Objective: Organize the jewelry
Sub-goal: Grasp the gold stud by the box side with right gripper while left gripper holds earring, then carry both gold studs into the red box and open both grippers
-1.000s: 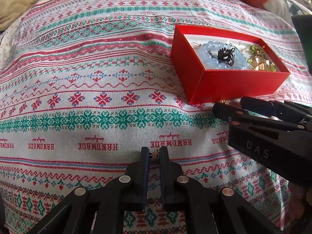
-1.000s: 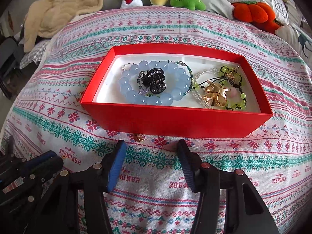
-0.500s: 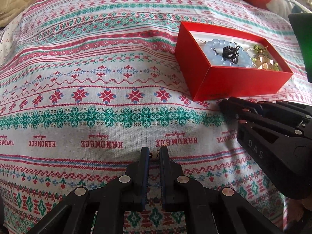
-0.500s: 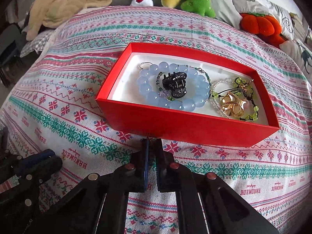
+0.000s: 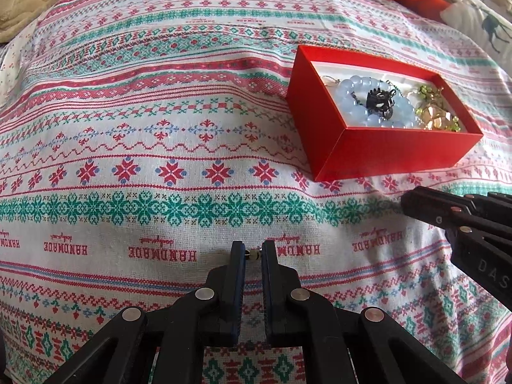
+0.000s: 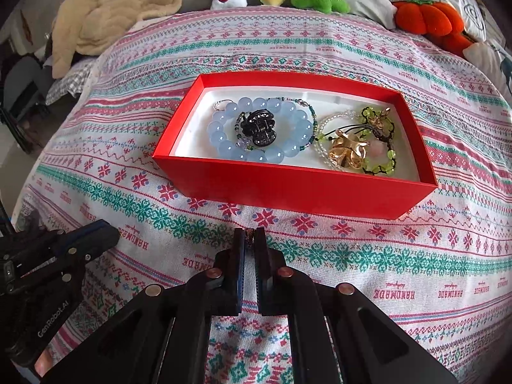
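1. Left gripper (image 5: 253, 253) is pinching a small earring (image 5: 252, 254) at its fingertips, jaws nearly together.
2. Right gripper (image 6: 250, 238) is clamping a tiny gold piece (image 6: 250, 236), jaws narrowly parted.

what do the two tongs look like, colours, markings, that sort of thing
Both are matte black plastic scissor-style linkages. The left tongs have silver rivets at the pivots and dark blue ribbed pads; seen from the right wrist view, their side reads "GenRobot.AI" in white. The right tongs have copper-toned rivets and blue pads; from the left view, "DAS" is embossed on the body.
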A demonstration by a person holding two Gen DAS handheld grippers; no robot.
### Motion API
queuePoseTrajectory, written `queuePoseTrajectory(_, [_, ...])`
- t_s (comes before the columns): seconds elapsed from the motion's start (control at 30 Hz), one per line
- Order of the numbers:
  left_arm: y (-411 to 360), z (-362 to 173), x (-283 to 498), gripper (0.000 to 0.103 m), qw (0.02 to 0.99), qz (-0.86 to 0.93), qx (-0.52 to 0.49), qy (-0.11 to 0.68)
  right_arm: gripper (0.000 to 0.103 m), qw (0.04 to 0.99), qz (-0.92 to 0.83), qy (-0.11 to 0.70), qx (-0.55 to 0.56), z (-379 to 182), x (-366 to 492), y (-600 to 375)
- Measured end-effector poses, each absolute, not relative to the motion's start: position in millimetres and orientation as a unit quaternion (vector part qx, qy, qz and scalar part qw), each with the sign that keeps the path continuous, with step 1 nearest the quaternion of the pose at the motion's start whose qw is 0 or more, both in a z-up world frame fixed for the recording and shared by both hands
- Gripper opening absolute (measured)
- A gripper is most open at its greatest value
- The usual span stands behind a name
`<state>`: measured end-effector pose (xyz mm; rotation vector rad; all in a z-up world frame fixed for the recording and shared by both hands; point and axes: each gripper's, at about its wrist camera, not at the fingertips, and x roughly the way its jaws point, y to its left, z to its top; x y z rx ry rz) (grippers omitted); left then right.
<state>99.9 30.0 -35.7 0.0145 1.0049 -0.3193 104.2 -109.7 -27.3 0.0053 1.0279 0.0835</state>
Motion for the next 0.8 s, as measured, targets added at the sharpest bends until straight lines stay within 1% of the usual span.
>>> queuePoseTrajectory(0.2, [14.1,-21.9,103.4,0.004,0.867,-0.164,0.001,0.471,0.005,0.867,0.039,0.497,0.013,-15.0,96.8,-126.9])
queuePoseTrajectory(0.53, [-14.2,13.2,114.8,0.005,0.878,-0.184,-0.011,0.442,0.006,0.88,0.045,0.47,0.049,19.8,95.6,-151.1])
queuePoseTrajectory(0.8, [-29.1,19.7,132.6,0.005,0.882,-0.186,-0.025,0.433,0.006,0.886,0.039,0.456,0.076,32.3,100.5,-173.5])
